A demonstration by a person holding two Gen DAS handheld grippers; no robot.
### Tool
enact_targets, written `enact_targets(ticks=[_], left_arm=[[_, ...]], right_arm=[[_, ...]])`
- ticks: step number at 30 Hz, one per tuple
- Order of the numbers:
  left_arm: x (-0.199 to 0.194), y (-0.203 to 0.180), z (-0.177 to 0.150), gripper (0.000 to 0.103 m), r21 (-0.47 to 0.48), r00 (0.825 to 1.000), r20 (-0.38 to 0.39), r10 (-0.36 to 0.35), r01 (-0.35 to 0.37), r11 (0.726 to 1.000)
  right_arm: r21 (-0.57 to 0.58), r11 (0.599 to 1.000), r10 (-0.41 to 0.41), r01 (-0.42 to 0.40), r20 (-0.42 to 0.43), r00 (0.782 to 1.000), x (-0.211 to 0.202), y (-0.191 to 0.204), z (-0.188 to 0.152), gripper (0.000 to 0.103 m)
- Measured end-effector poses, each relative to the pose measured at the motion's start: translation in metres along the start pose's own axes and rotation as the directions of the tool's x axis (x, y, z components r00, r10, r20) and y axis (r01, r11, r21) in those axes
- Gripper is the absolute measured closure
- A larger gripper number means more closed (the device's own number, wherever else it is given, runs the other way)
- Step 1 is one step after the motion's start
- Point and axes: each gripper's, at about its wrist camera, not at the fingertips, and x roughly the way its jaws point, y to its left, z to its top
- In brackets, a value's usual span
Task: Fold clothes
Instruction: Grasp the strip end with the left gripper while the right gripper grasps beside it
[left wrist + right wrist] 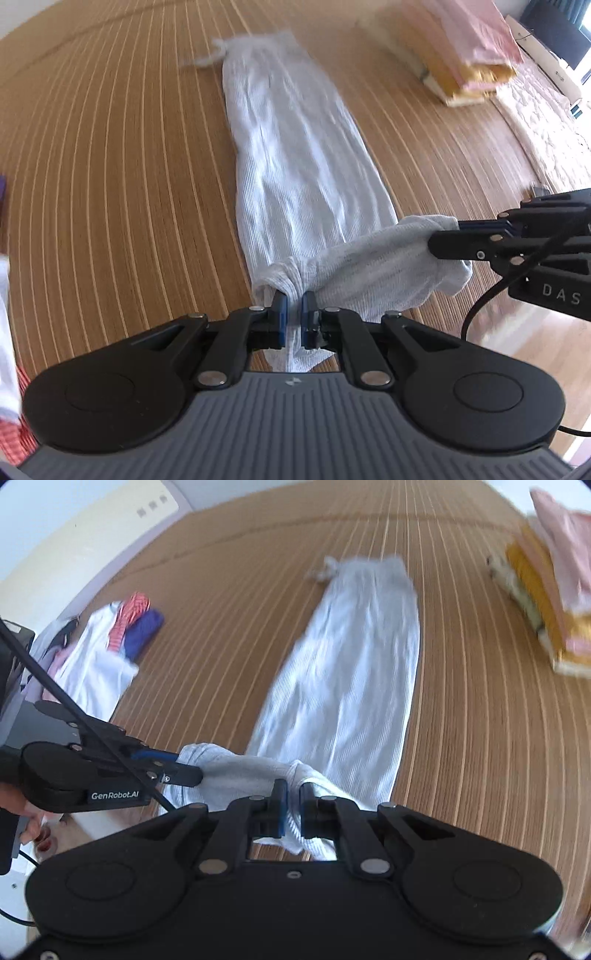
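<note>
A long pale grey-white ribbed garment (295,155) lies stretched lengthwise on the striped brown mat (110,166), its drawstring end far away. My left gripper (294,301) is shut on one near corner of its hem, the cloth bunched between the blue pads. My right gripper (434,245) comes in from the right, shut on the other near corner. In the right wrist view the same garment (351,672) runs away from my right gripper (292,788), which pinches the hem, while my left gripper (199,771) holds it at the left. The near hem hangs lifted between the two.
A stack of folded clothes, pink over yellow (469,55), sits at the far right of the mat. A loose pile of white, red-striped and purple clothes (118,638) lies at the left. Wooden floor (517,347) shows beyond the mat's near right edge. A hand (22,808) holds the left gripper.
</note>
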Motion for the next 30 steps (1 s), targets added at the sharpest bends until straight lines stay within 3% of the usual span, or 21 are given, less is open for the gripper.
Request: enact_targets(ticks=[8,20,26,27,30], left_arm=[[0.019,0.012,0.067,0.094,0.033,0.999,0.032,0.019,-0.02,0.999],[0.058,0.025,0.149,0.094,0.034,0.997,0.079,0.022,-0.025,0.999],[0.102,0.025,0.173,0.092,0.064,1.0,0.024,0.01,-0.012,0.998],[0.106,0.026,0.175,0.089,0.056,0.999,0.036,0.011,-0.013,0.998],[0.107,0.038,0.183,0.063,0.013,0.993,0.106,0.046,-0.048,0.999]], right_arm=[[-0.013,0.999,-0.035,0.036,0.058,0.998,0.027,-0.023,0.06,0.095],[0.004,0.998,-0.058,0.057,0.107,0.993,0.056,-0.06,0.116,0.095],[0.052,0.997,-0.061,0.059,0.037,0.997,0.098,-0.092,0.137,0.094],[0.063,0.996,-0.065,0.063,0.031,0.997,0.106,-0.097,0.14,0.093],[0.099,0.991,-0.096,0.091,0.049,0.994,0.116,-0.114,0.148,0.078]])
